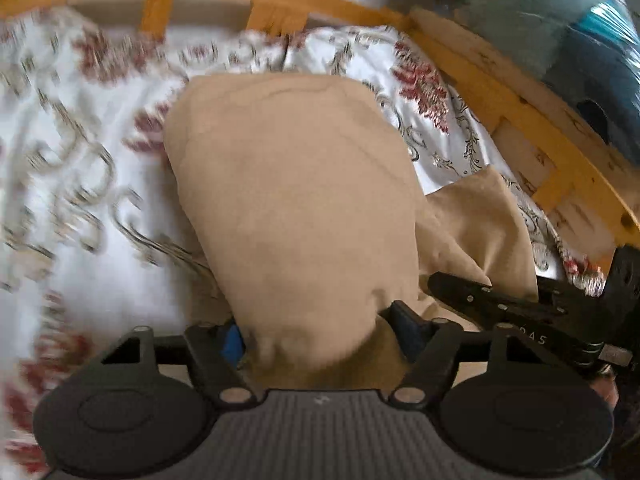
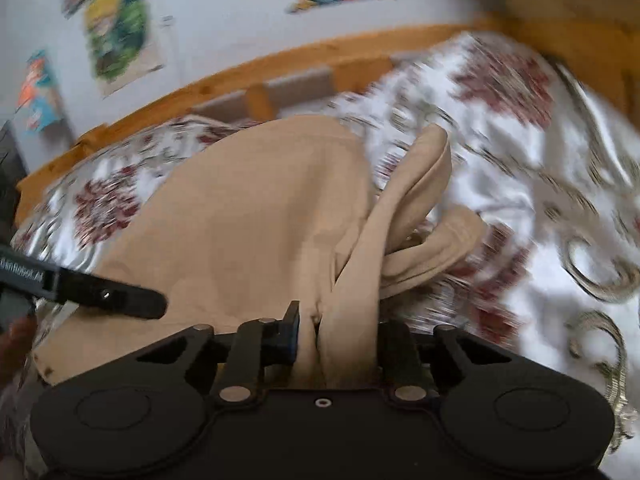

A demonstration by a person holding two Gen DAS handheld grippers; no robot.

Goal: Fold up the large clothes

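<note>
A large tan garment [image 1: 288, 184] lies on a bed, its near edge lifted. My left gripper [image 1: 316, 332] is shut on a bunched edge of it; the cloth drapes over the fingers and hides the tips. In the right wrist view the same tan garment [image 2: 248, 220] spreads ahead, with a loose sleeve or strap [image 2: 416, 184] curling to the right. My right gripper [image 2: 340, 336] is shut on a folded edge of it. The right gripper's black body shows in the left wrist view [image 1: 520, 308], close beside the left one. The left gripper shows in the right wrist view [image 2: 100, 292].
The bed has a white cover with red flowers and grey scrolls [image 1: 80, 168]. A wooden bed frame [image 1: 500, 92] runs along the far side and right. A plastic-wrapped blue bundle [image 1: 580, 40] sits beyond the frame. Colourful posters [image 2: 116, 28] hang on the wall.
</note>
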